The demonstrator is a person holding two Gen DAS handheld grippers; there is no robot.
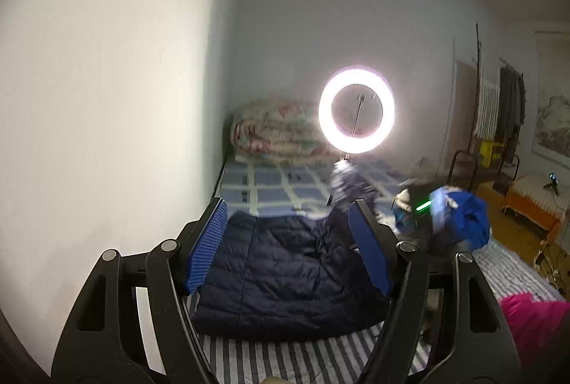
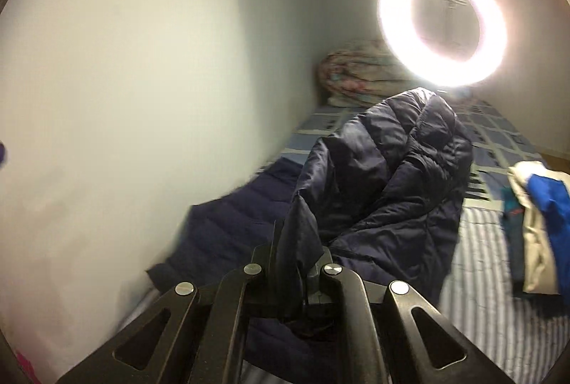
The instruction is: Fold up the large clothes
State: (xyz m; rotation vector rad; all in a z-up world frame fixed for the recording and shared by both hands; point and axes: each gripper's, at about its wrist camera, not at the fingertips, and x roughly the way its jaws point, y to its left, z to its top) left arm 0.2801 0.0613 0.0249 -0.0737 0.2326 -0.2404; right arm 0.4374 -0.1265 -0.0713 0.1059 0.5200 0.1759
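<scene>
The jaws of the right gripper (image 2: 297,255) are seen clamped on a bunch of dark fabric belonging to the navy puffer jacket (image 2: 388,177), which is lifted in a tall fold above the bed (image 2: 488,277). The jaws of the left gripper (image 1: 288,241) are held wide apart, with nothing between the blue ribbed pads (image 1: 208,248); the jacket (image 1: 285,273) is framed beyond them, lying on the striped sheet near the wall.

Only in the right wrist view is the raised part of the jacket shown, along with the grip itself. Only in the left wrist view are a pink garment (image 1: 534,327) at the bed's near edge and a clothes rack (image 1: 506,106) across the room seen. A ring light (image 1: 356,109), a rolled floral quilt (image 1: 278,131) and a blue garment (image 1: 466,216) are shown in both. No legible writing can be made out.
</scene>
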